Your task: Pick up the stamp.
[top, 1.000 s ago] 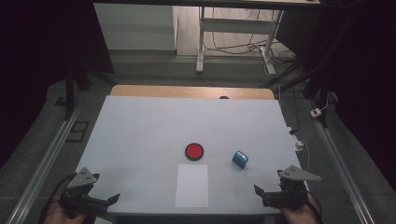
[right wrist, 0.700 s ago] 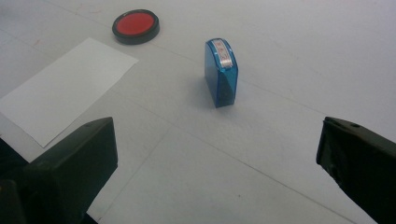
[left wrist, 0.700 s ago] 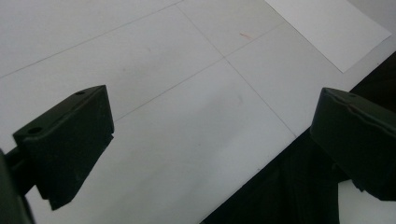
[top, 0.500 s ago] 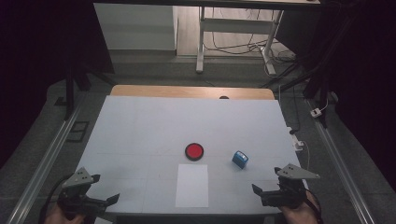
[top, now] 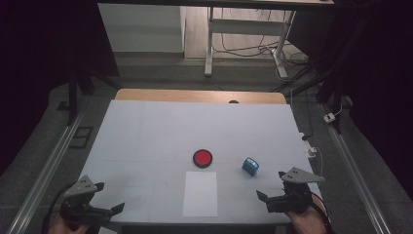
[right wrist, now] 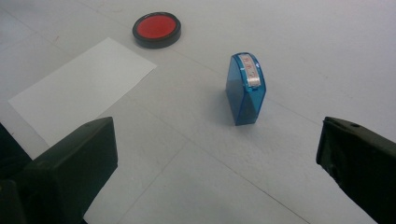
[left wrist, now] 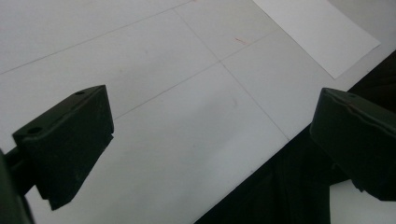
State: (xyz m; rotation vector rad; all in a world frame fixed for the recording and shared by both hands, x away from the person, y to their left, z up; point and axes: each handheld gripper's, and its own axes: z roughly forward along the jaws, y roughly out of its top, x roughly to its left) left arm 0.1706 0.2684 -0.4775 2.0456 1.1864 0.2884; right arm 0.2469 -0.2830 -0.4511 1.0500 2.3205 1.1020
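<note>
While both my tongs wait at the bottom of the high view, I judge the work is at its very first step: approach to the blue stamp [right wrist: 245, 88], prob. to ink it and press it on paper. My right gripper [top: 269, 199] is at lower right of that frame, jaws wide apart, nothing between them. My left gripper [top: 110, 211] is at lower left, jaws also apart and empty, over the near table edge.

In the right gripper view the stamp stands upright a bit right of centre, between the two black jaws but farther off, not touched. The red ink pad [right wrist: 156, 29] is at upper left of that frame, well apart from it, and the white paper sheet [right wrist: 84, 88] lies at left.

Next move, in my opinion: bring the right gripper fwd and lower, until the jaws are on both sides of the stamp, then close on its flat faces.

Its long axis is approx. vertical, label strip on top. The narrow edge faces this camera, and the body runs toward upper left of the frame.
</note>
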